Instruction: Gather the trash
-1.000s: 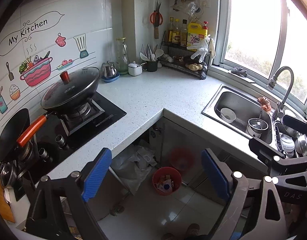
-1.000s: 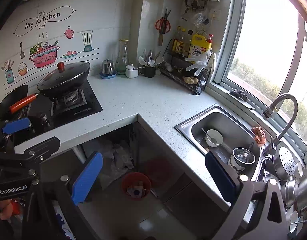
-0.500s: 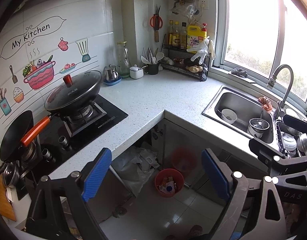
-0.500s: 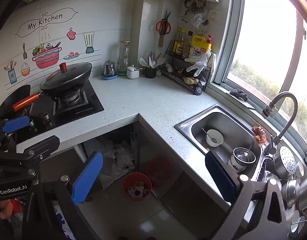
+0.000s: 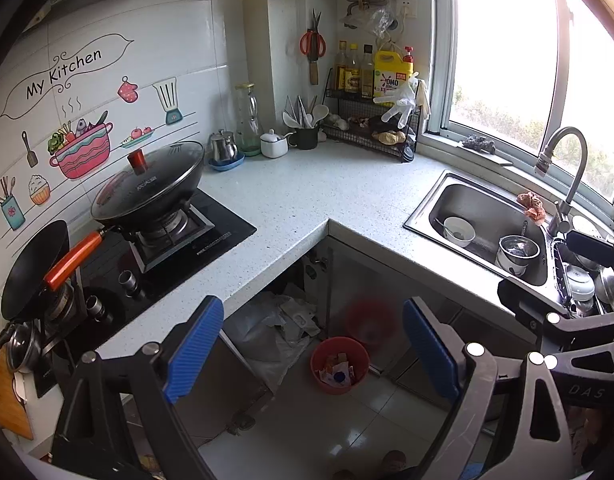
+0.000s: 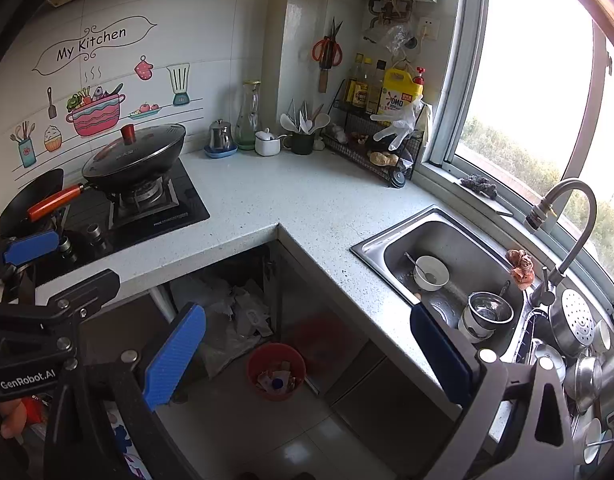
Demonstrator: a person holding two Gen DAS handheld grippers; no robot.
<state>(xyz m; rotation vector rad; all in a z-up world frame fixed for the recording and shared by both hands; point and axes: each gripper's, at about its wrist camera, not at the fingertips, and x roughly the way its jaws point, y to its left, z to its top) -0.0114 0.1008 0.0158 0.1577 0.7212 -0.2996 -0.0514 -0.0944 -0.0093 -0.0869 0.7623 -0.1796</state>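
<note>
Both claws were up in the air over the kitchen floor, and both were spread wide: the left gripper [image 5: 311, 344] had its blue ribbed pads far apart with nothing between them, and the right gripper [image 6: 307, 354] was just as wide and just as bare. Down below, framed between the fingers in both views, stood the small round red plastic trash bin [image 5: 339, 364] on the pale glossy floor tiles [image 5: 347, 432], upright, its open mouth facing straight up, so its long axis ran vertical. Inside lay crumpled wrappers and scraps [image 6: 276, 380], one with a blue round spot showing; which way each scrap pointed was too small to tell. The bin sat just in front of the open space under the speckled white L-shaped countertop [image 6: 307, 200], close to the inner corner, with a heap of crinkled clear plastic bags and paper [image 5: 275, 328] beside it, further under the counter on the stove side. Up top, a black lidded wok with a red knob [image 5: 147, 188] rested on the black gas hob [image 5: 179, 236], and the stainless steel sink [image 6: 447, 248] held a white bowl with a spoon [image 6: 430, 273] and a metal pot [image 6: 489, 314].
</note>
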